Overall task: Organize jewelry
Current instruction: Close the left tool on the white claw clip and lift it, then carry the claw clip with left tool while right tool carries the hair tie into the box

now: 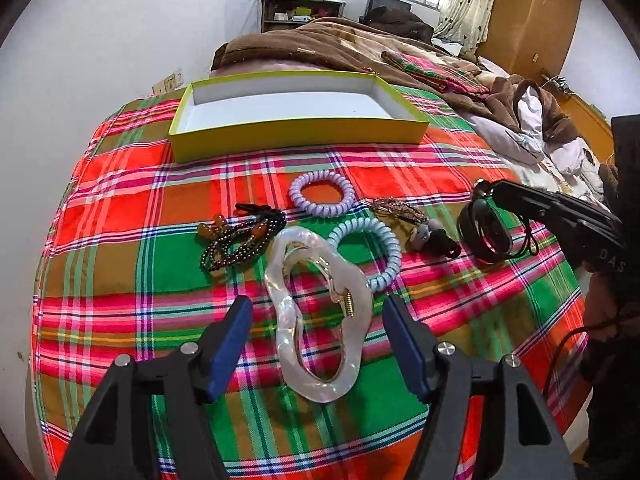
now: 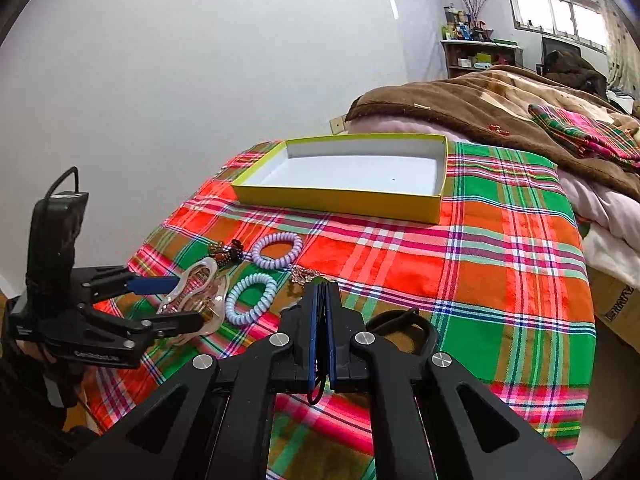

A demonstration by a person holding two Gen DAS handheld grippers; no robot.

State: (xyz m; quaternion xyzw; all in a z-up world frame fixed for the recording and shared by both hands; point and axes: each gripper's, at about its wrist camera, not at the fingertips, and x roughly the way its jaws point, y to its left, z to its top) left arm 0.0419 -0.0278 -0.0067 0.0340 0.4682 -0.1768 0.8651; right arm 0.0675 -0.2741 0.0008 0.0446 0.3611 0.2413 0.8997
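A pearly white hair claw clip (image 1: 316, 316) lies on the plaid cloth between the open fingers of my left gripper (image 1: 316, 312); it also shows in the right wrist view (image 2: 192, 292). Beyond it lie a dark bead bracelet (image 1: 240, 240), a lilac coil tie (image 1: 322, 194), a pale blue coil tie (image 1: 368, 252), a gold hairpin (image 1: 394, 210) and a grey plush tie (image 1: 430, 238). My right gripper (image 2: 322, 292) is shut on a black watch band (image 1: 486, 232), whose loop (image 2: 404, 326) shows to its right. The yellow box (image 1: 296, 136) stands empty behind.
The plaid cloth (image 1: 160, 272) covers a bed end beside a white wall. A brown blanket (image 1: 320, 44) and bedding pile up behind and right of the box. The left gripper's body (image 2: 80, 320) sits at the cloth's left edge.
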